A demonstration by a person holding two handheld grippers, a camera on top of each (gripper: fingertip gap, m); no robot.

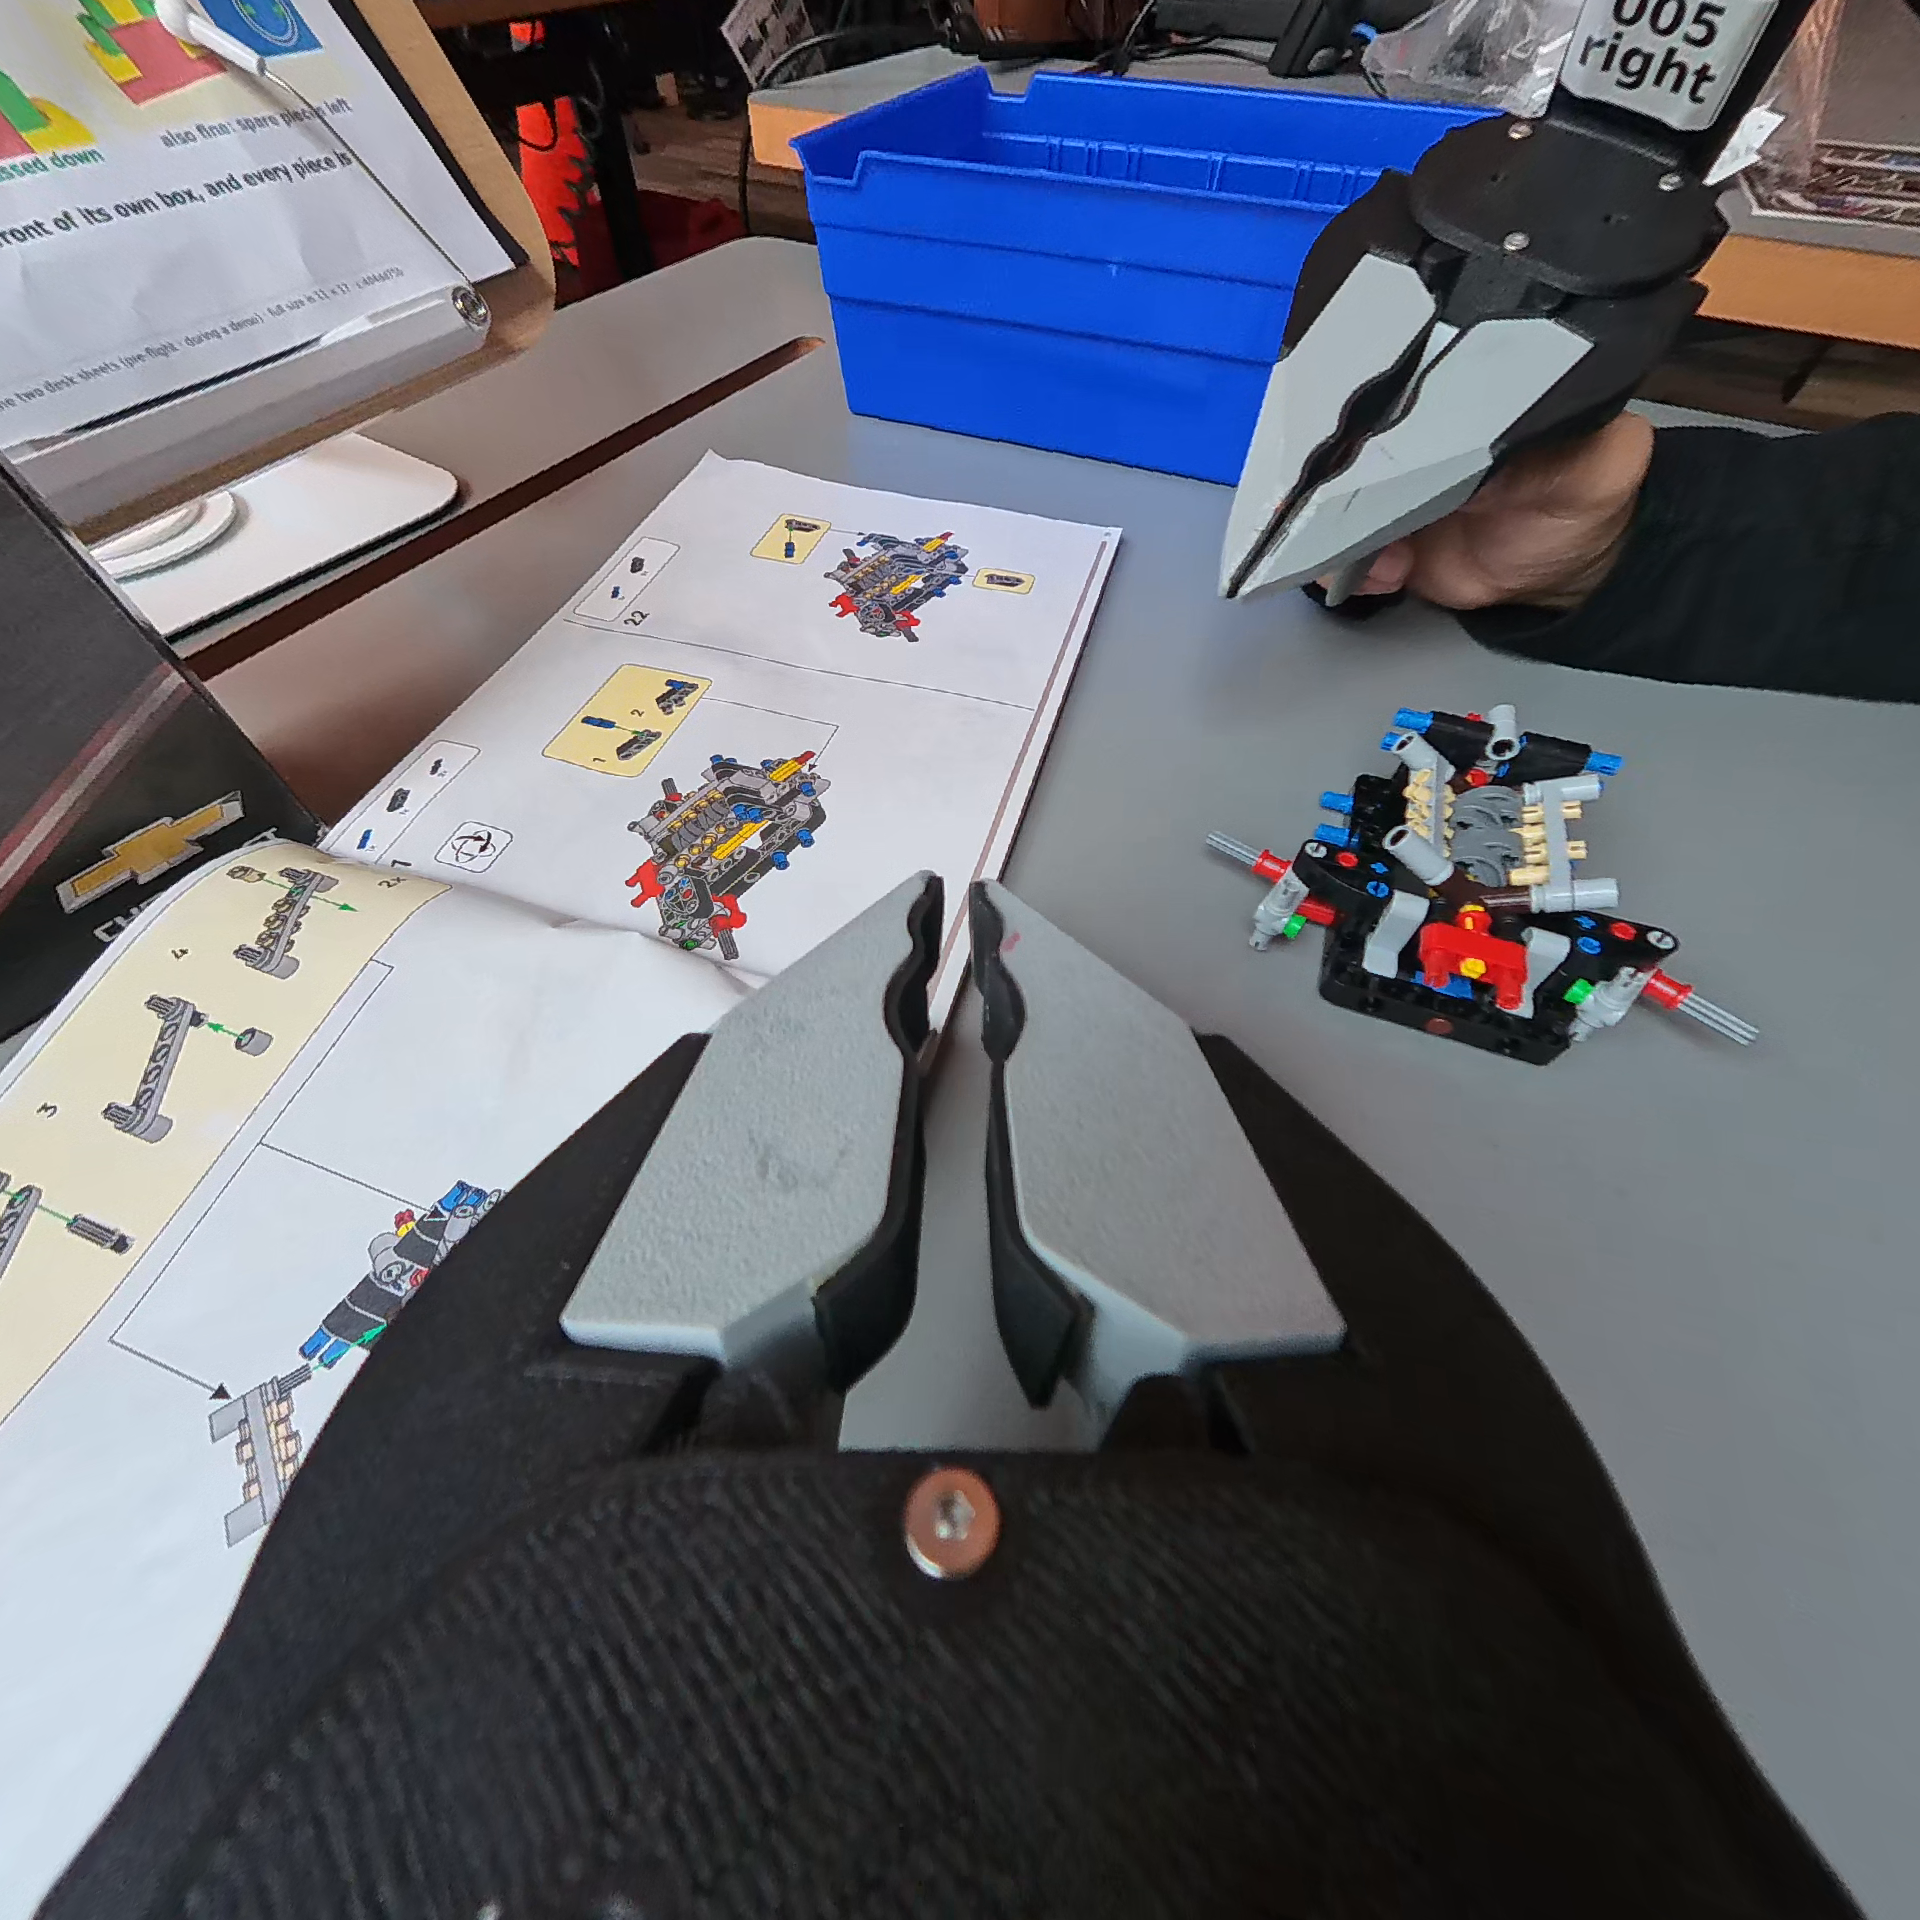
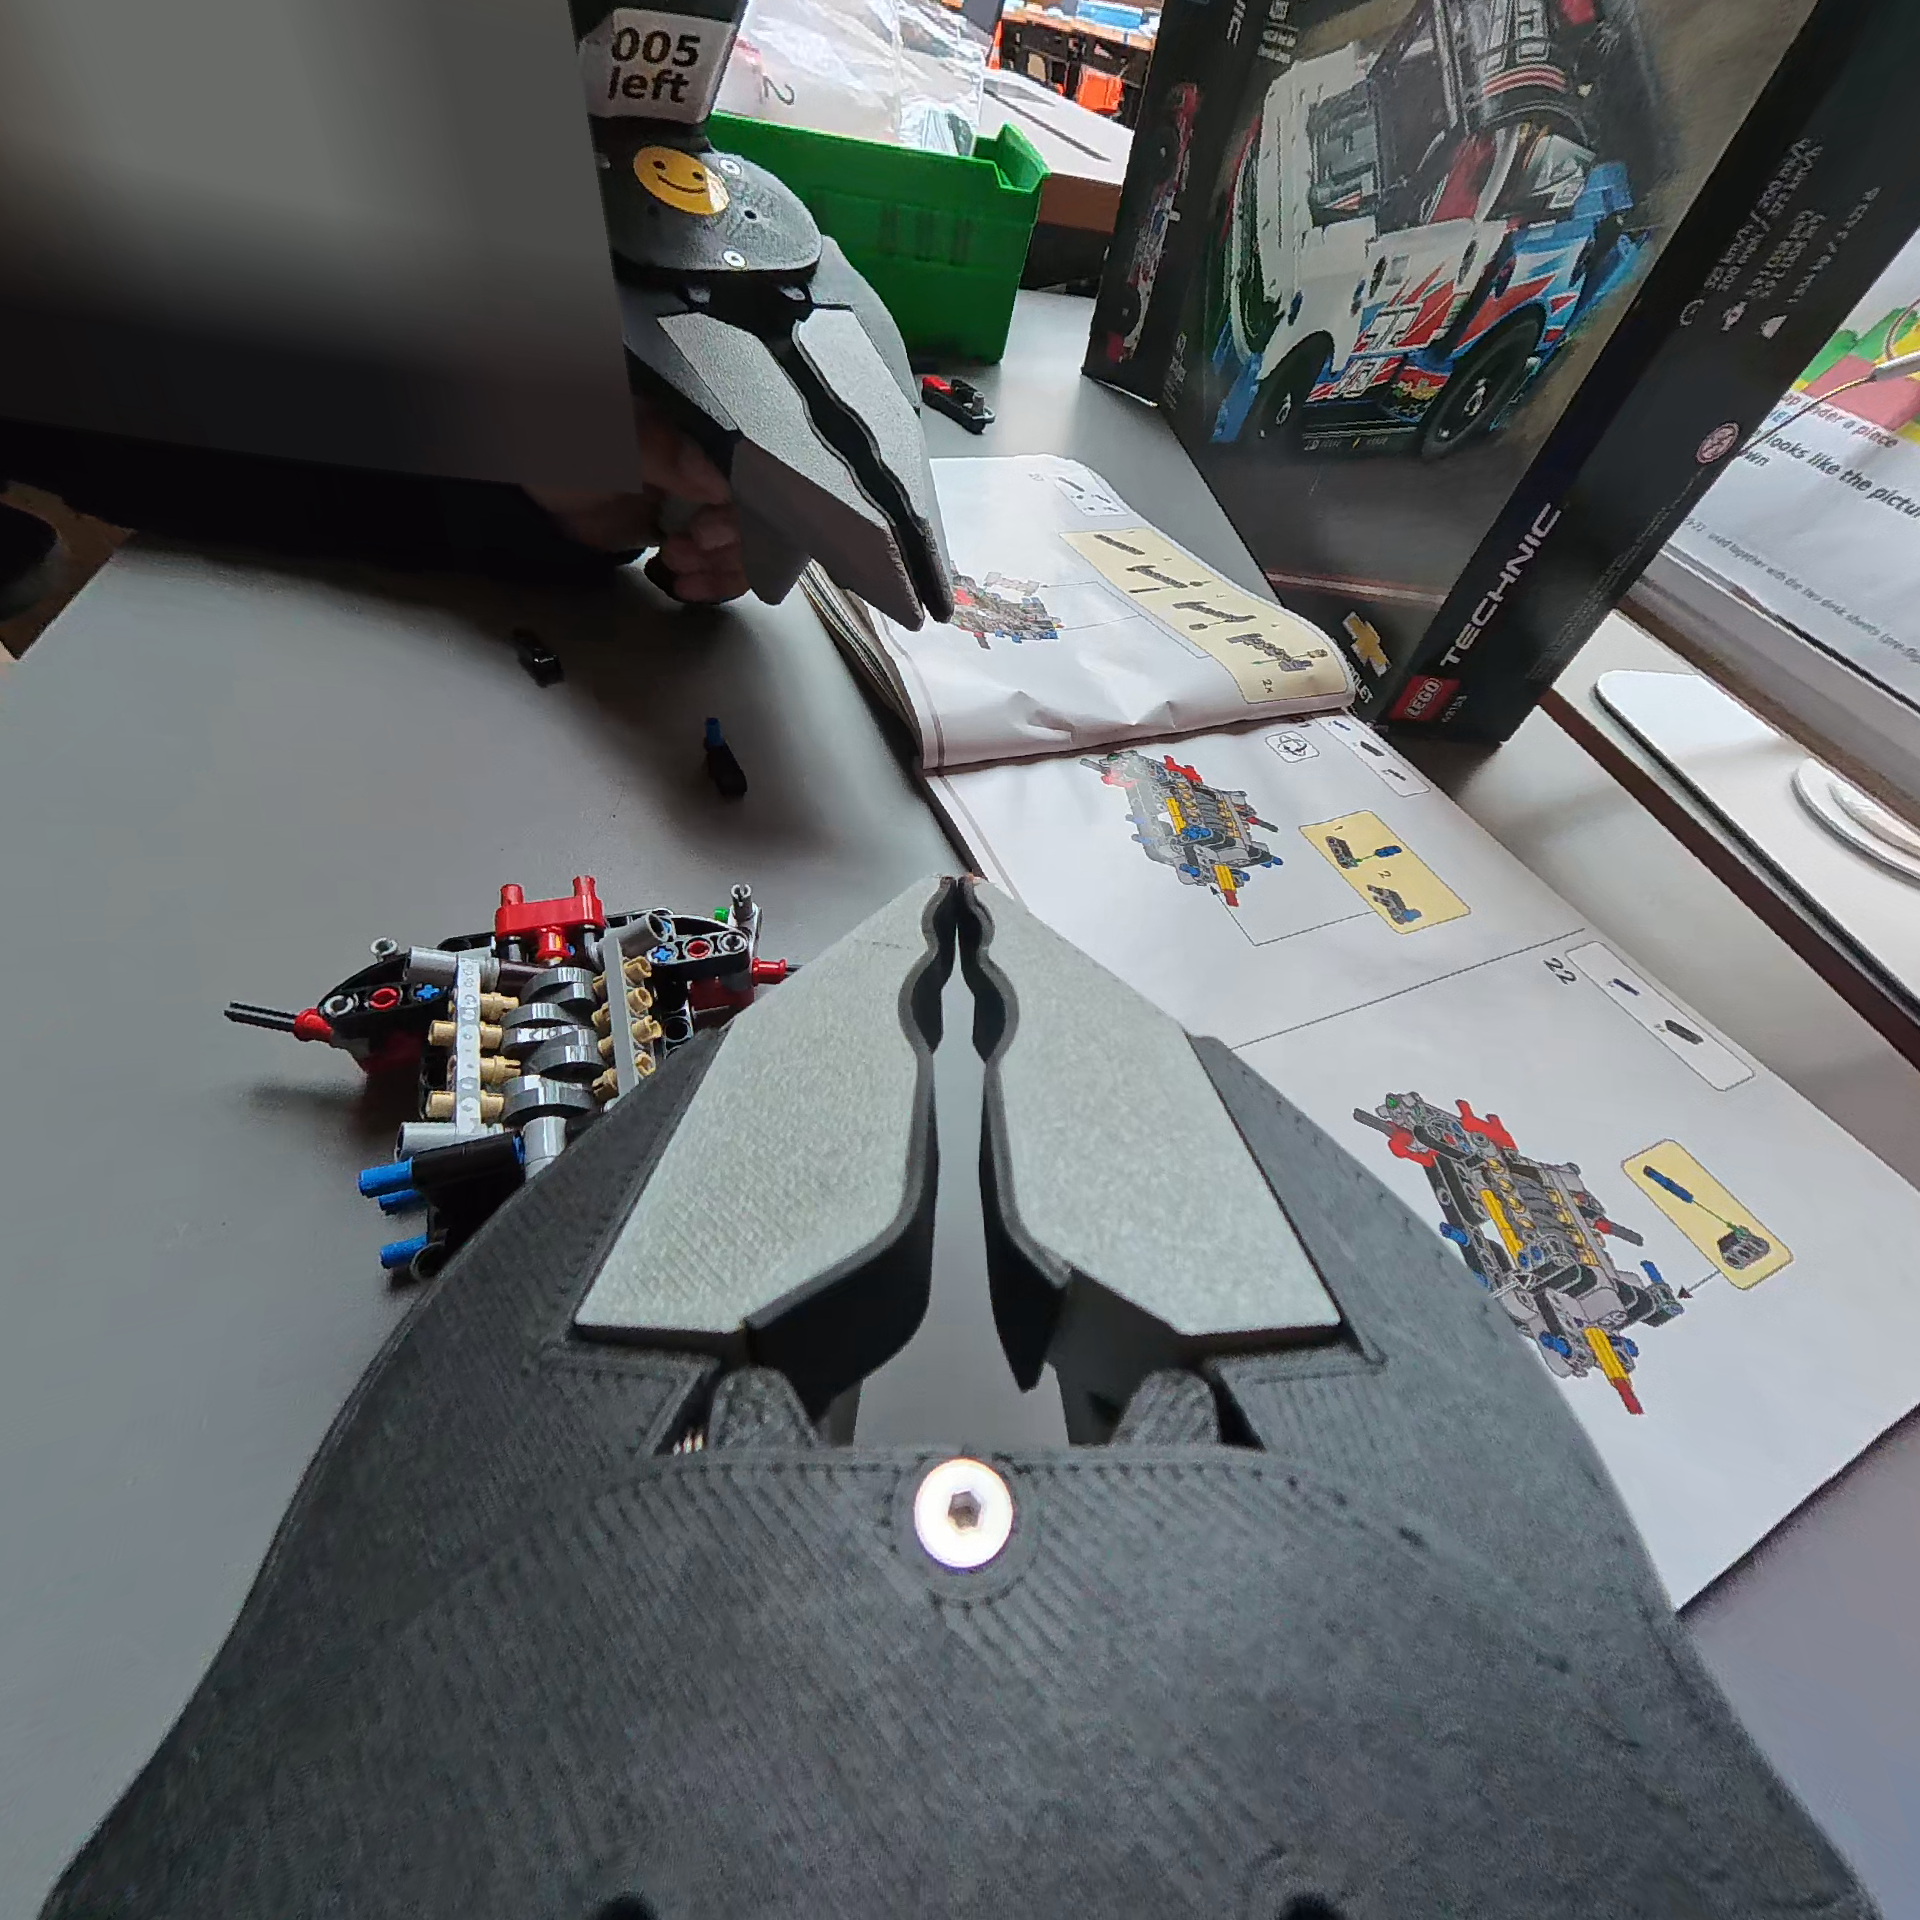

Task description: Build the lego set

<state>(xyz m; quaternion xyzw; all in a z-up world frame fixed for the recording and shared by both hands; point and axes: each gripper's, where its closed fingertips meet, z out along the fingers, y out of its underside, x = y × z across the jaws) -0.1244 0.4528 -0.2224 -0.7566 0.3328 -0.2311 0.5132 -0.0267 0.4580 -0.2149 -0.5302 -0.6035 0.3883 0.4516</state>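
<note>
Grey counter (image 1: 1351,1299) and what lies on it

An open instruction booklet (image 1: 831,665) lies flat under and ahead-left of the left tool (image 1: 956,894); a partly built lego assembly (image 1: 1455,883) sits on bare counter ahead to that tool's right, apart from the booklet. A blue bin (image 1: 1039,291) stands farther ahead. Seen from the right tool (image 2: 958,885), two small loose pieces (image 2: 724,764) lie ahead-left, a green bin (image 2: 914,229) far ahead, and the set's box (image 2: 1455,364) stands upright ahead-right beside the booklet.
</note>
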